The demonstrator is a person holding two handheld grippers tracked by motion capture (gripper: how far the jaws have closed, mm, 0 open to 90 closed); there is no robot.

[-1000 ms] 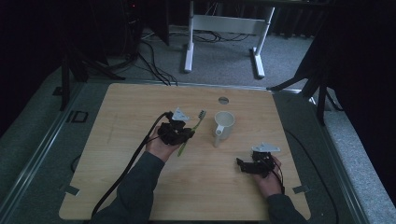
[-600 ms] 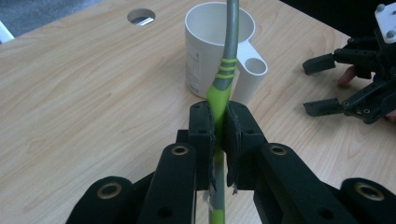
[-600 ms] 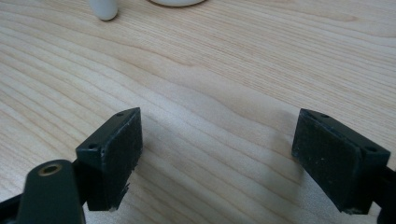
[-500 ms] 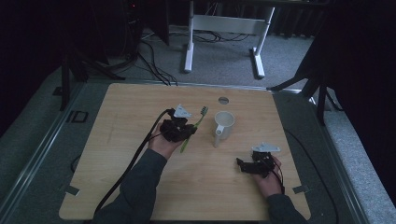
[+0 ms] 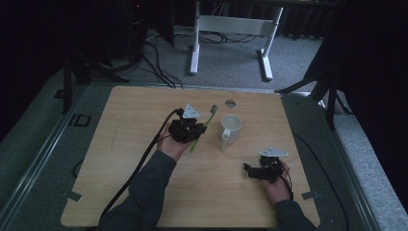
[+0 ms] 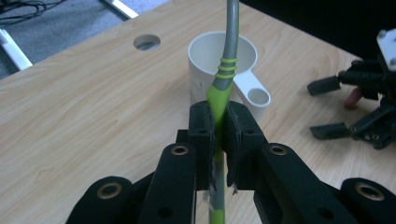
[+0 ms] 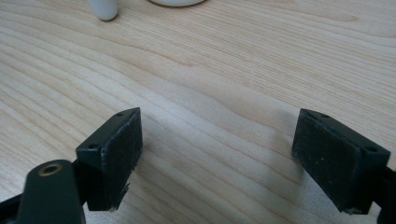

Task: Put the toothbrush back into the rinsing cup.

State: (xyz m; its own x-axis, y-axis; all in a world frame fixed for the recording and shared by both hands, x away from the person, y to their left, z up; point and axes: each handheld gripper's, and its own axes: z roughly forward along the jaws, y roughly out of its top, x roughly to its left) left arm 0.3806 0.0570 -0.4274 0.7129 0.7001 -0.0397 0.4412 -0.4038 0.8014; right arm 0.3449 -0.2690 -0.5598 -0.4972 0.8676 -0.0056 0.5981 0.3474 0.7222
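Note:
A green and grey toothbrush (image 5: pixel 206 124) is clamped by its green handle in my left gripper (image 5: pixel 191 129), which is shut on it. In the left gripper view the toothbrush (image 6: pixel 225 70) rises from between the pads (image 6: pixel 201 126), and its grey neck crosses the mouth of a white cup (image 6: pixel 201 51). The cup (image 5: pixel 232 129) stands upright just right of that gripper, with its handle (image 5: pixel 223 142) pointing toward the person. My right gripper (image 5: pixel 251 171) rests near the table's front right, jaws wide open, with bare wood between the pads (image 7: pixel 116 149).
The wooden table (image 5: pixel 134 110) has a round cable hole (image 5: pixel 230 103) behind the cup. A black cable (image 5: pixel 139 168) trails from the left gripper along the sleeve. A white desk frame (image 5: pixel 231 29) stands on the floor beyond the table.
The left gripper with the toothbrush has edged slightly toward the cup, and the brush head sits a little farther back. The right gripper has stayed put.

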